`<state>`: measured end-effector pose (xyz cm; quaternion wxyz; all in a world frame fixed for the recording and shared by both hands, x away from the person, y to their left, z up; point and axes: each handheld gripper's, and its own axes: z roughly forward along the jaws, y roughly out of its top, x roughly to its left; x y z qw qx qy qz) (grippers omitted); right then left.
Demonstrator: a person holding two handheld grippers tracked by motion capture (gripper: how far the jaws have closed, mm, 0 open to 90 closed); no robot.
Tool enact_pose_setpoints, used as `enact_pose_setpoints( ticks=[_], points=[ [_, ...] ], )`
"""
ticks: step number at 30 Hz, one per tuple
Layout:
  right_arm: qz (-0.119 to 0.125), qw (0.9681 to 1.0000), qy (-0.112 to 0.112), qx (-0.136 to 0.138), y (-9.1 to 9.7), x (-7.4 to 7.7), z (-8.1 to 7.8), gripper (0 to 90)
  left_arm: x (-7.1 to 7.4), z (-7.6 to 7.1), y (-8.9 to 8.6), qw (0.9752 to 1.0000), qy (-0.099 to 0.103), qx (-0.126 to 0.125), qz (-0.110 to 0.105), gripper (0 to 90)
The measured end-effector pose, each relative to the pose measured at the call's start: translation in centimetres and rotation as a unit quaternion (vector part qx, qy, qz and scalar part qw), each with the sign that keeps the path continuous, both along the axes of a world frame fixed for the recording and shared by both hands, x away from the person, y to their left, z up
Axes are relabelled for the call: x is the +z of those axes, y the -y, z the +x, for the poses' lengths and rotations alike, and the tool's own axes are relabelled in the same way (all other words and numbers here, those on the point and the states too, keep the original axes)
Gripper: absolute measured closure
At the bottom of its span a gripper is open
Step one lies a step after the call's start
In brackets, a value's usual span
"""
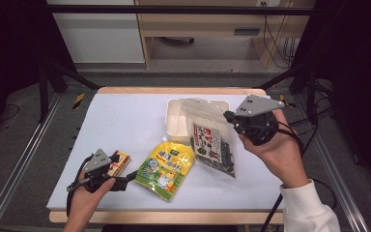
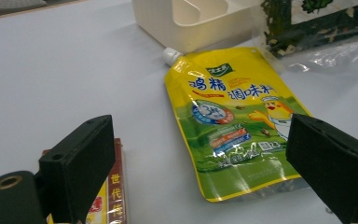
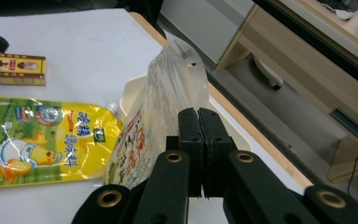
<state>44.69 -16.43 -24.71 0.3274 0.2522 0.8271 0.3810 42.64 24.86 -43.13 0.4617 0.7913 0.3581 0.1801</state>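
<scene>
- Seaweed bag (image 1: 211, 143) hangs tilted from the right gripper (image 1: 232, 117), whose jaws are pressed together on its clear top edge; its bottom touches the table (image 1: 121, 121) beside the white box (image 1: 176, 121).
- Thin plastic may slip out, dropping the bag on the yellow pouch (image 1: 166, 168).
- Left gripper (image 2: 205, 158) rests with jaws spread, near the pouch; it may push it.

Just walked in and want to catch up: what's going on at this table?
A person works with a gripper in each hand. The right gripper is shut on the edge of a clear bag of dark dried food, held up so it hangs partly over a cream box. The left gripper is open, low over the table, between a red-and-yellow packet and a yellow pouch lying flat. Nothing is between its jaws.
</scene>
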Motion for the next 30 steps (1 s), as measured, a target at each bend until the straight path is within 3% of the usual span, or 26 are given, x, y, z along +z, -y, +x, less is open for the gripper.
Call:
enact_pose_setpoints(
  ticks=[5,7,8,11,12,13,16,17,18,23,24,25,26,27,30],
  points=[
    [-0.005,0.9999,0.002,0.011,-0.8,0.2,0.1,89.3,0.7,0.2,1.1,0.9995,0.011,-0.013,0.025,8.6],
    [-0.011,0.9998,0.002,0.018,-1.1,0.3,0.2,89.3,2.4,0.8,2.0,0.9985,0.024,-0.03,0.04,8.6],
    [-0.011,0.9997,0.002,0.021,-1.2,0.3,0.1,89.3,2.4,0.8,2.0,0.9985,0.024,-0.03,0.04,8.6],
    [-0.016,0.9994,0.002,0.031,-1.7,0.5,0.0,89.3,5.1,1.7,3.2,0.9958,0.046,-0.054,0.059,9.8],
    [-0.016,0.9994,0.002,0.031,-1.7,0.5,0.0,89.3,6.1,2.1,3.7,0.9943,0.056,-0.062,0.066,9.8],
    [-0.02,0.9991,0.004,0.038,-2.0,0.5,-0.2,89.4,8.1,2.9,4.8,0.9914,0.072,-0.077,0.077,9.9],
    [-0.023,0.9988,0.009,0.042,-2.2,0.5,-0.5,89.4,9.9,3.7,5.8,0.988,0.084,-0.091,0.092,10.4],
    [-0.018,0.9984,0.011,0.052,-2.3,0.4,-0.8,89.5,11.5,4.5,6.9,0.9839,0.095,-0.107,0.106,10.4],
    [-0.016,0.9983,0.009,0.056,-2.3,0.4,-1.0,89.5,12.2,4.9,7.4,0.9814,0.101,-0.116,0.115,10.3],
    [-0.013,0.997,0.008,0.076,-2.1,0.4,-1.4,89.5,14.7,6.5,9.4,0.9693,0.132,-0.145,0.148,10.4],
    [-0.013,0.997,0.008,0.076,-2.1,0.4,-1.4,89.5,14.7,6.5,9.4,0.9693,0.132,-0.145,0.148,10.5],
    [-0.012,0.9965,0.008,0.082,-2.1,0.4,-1.5,89.5,15.1,7.1,10.1,0.965,0.138,-0.16,0.155,10.7],
    [-0.014,0.9962,0.009,0.085,-2.2,0.5,-1.5,89.5,15.1,7.1,10.1,0.965,0.138,-0.16,0.155,11.0],
    [-0.014,0.9962,0.009,0.085,-2.2,0.5,-1.5,89.5,15.3,7.7,10.7,0.9608,0.14,-0.176,0.161,11.1],
    [-0.015,0.9958,0.008,0.09,-2.3,0.6,-1.3,89.6,15.5,8.5,11.5,0.9618,0.133,-0.191,0.145,11.3]
  ],
)
